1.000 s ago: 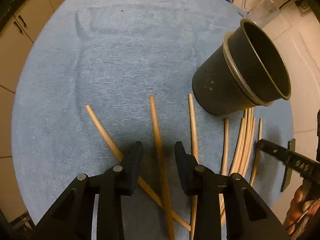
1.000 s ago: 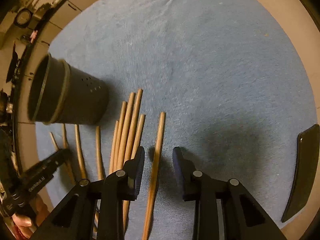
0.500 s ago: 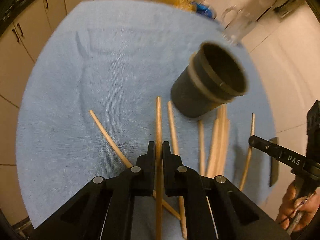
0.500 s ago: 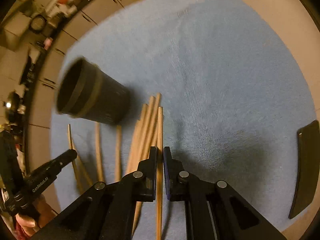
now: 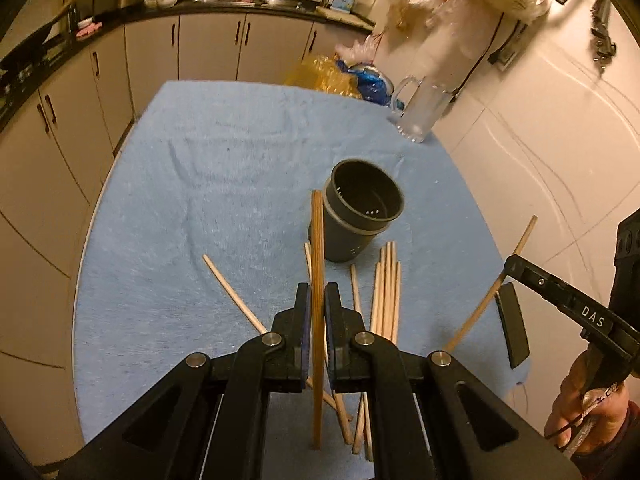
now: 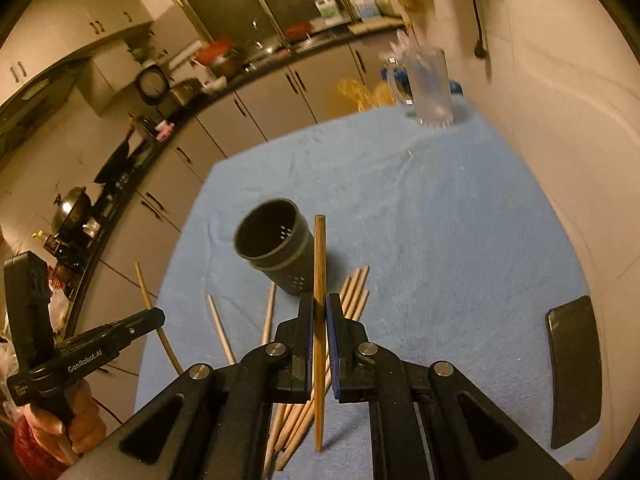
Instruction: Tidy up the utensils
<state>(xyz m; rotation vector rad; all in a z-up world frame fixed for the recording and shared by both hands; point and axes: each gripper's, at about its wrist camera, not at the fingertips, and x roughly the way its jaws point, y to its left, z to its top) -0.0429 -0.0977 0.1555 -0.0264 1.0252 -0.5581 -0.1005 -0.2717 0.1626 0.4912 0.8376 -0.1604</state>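
Observation:
My left gripper (image 5: 317, 300) is shut on a wooden chopstick (image 5: 317, 240), held up above the blue towel (image 5: 220, 184), its tip near the rim of the dark perforated holder cup (image 5: 358, 216). My right gripper (image 6: 319, 310) is shut on another wooden chopstick (image 6: 319, 256), also lifted, its tip beside the same cup (image 6: 276, 244). Several loose chopsticks (image 5: 386, 280) lie on the towel in front of the cup; they also show in the right wrist view (image 6: 352, 292). The right gripper with its stick shows at the right edge of the left wrist view (image 5: 508, 272).
A clear glass mug (image 5: 420, 112) stands at the towel's far right corner, with yellow and blue bags (image 5: 344, 76) behind it. A black flat object (image 6: 574, 372) lies at the towel's right edge. Kitchen cabinets (image 5: 80, 92) run along the left and back. A wall is at the right.
Both grippers closed on a chopstick each, then lifted them well above the towel. The cup now looks smaller and farther below.

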